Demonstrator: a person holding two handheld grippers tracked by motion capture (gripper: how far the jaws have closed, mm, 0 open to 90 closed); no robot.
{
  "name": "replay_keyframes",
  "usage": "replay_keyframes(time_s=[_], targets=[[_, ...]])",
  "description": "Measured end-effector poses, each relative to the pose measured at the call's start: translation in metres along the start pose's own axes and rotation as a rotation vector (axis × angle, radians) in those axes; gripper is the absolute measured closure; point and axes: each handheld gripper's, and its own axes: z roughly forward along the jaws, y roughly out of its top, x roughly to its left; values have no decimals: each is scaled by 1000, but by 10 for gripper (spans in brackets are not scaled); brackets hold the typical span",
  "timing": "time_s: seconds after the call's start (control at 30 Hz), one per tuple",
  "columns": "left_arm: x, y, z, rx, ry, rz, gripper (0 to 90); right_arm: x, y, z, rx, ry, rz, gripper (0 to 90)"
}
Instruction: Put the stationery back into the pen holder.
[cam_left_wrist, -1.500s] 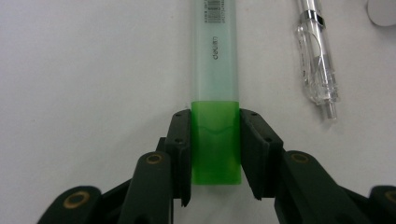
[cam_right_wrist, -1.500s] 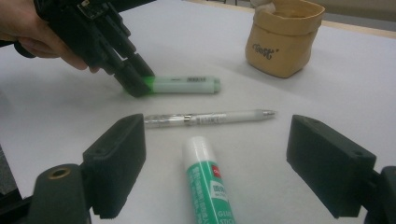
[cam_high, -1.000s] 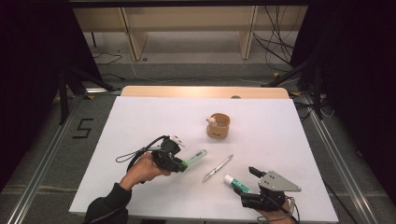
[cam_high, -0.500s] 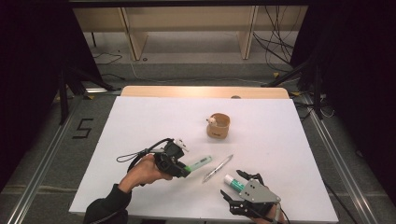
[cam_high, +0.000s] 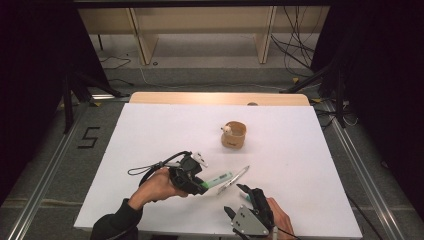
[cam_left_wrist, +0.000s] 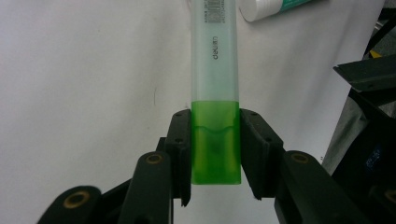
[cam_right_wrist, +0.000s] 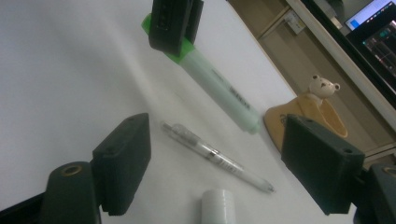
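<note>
- Plastic is what most of this scene is made of: the left gripper (cam_left_wrist: 215, 154), matte black with brass-coloured pivot pins, clamps the glossy translucent green cap end of a flat-sided highlighter with a frosted pale barrel (cam_left_wrist: 215, 70) bearing small printed lettering.
- Pads of that left gripper press flat on both sides of the green cap; in the high view the highlighter (cam_high: 218, 178) juts from the jaws toward the table's middle, its pale end just above the white surface.
- White matte tabletop (cam_high: 165, 130), smooth and rectangular, has a light wooden strip along its far edge.
- Slim clear plastic pen with a silvery tip (cam_right_wrist: 219, 158) lies on the table just beside the highlighter's pale end, apart from it.
- Right gripper (cam_right_wrist: 215, 163) stands wide, its blocky black pads empty; its jaws have just been closing a little, with the pen and the round white cap of a tube (cam_right_wrist: 217, 205) lying below and between them, untouched.
- White cylindrical tube with a teal label (cam_left_wrist: 273, 7) lies on the table near the right gripper.
- Small tan wooden holder with a tiny bear figure on its rim (cam_high: 233, 134) sits farther back, well apart from both grippers.
</note>
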Motion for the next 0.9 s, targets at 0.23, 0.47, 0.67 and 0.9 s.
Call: replay_keyframes(time_s=[0.23, 0.47, 0.67, 0.9], targets=[[-7, 2, 2, 4, -5, 18, 665, 7, 7, 11, 16, -38, -117, 283], [-13, 4, 5, 18, -15, 34, 666, 18, 11, 22, 35, -65, -221, 311], [-15, 5, 4, 18, -20, 40, 665, 24, 15, 29, 44, -93, -305, 355], [-18, 6, 5, 25, -28, 53, 665, 32, 16, 35, 64, -129, -385, 413]])
